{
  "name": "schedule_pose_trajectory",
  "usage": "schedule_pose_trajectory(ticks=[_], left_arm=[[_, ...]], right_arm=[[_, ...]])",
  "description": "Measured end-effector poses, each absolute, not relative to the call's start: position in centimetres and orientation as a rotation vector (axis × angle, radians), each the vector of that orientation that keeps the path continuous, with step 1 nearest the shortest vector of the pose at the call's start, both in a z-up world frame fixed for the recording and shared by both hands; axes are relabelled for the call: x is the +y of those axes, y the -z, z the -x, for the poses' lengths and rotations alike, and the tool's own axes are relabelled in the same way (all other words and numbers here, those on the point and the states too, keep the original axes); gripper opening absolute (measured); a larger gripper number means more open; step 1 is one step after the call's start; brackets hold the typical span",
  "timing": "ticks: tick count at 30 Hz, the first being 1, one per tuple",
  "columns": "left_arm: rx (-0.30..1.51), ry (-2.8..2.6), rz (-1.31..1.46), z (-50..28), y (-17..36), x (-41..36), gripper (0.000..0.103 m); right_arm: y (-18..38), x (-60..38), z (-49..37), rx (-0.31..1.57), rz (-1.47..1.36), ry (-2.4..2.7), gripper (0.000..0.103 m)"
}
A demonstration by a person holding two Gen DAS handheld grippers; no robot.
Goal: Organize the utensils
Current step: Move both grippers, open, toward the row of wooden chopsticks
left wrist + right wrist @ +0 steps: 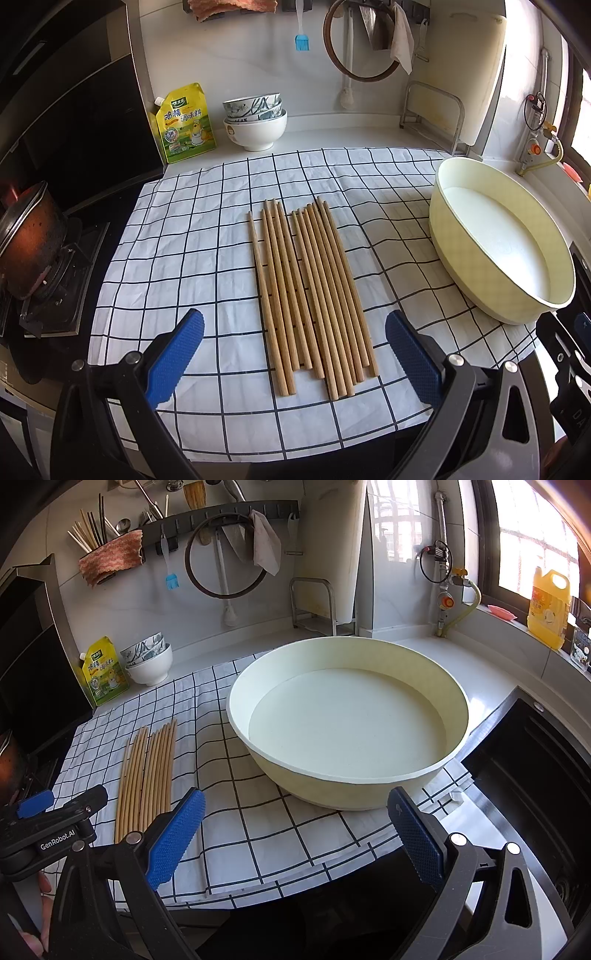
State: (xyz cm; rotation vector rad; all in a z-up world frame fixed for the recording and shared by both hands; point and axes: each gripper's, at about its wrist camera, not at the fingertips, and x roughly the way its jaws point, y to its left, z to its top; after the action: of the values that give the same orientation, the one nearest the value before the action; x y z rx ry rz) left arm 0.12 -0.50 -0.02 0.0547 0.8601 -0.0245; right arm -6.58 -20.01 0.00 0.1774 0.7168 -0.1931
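Wooden chopsticks (310,291), pale brown and tapered, lie side by side in one loose row on the white cloth with a dark grid pattern (177,258), thick ends toward you and thin tips pointing to the back wall. A few overlap slightly near your side. To their right, apart from them, a wide round cream-yellow basin (347,716) sits on the same cloth with nothing in it.

Your left gripper (295,350) hangs above the near ends of the chopsticks, tilted downward, its two blue ribbed pads spread wide to either side of the bundle and touching none of it. Your right gripper (295,834) points down at the near wall of the basin, jaws equally wide apart with nothing between them; in its view the left tool shows at the lower left, beside the chopsticks.

Behind the cloth, against the wall, a yellow spouted seasoning pouch (184,123) stands next to a stack of patterned bowls in a white ceramic bowl (255,120). A blue silicone brush (302,37) hangs from the wall rail above.
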Motion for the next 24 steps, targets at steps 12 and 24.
schedule_pose_trajectory(ticks=[12,24], left_arm=[[0.863,0.025,-0.052,-0.3,0.2,-0.2,0.097],[0.860,-0.041,-0.054,-1.7,0.7,4.2,0.097]], right_arm=[[0.2,-20.1,6.4,0.717,-0.179,0.194,0.094],[0.5,-16.8,4.5,0.763,-0.151,0.008,0.094]])
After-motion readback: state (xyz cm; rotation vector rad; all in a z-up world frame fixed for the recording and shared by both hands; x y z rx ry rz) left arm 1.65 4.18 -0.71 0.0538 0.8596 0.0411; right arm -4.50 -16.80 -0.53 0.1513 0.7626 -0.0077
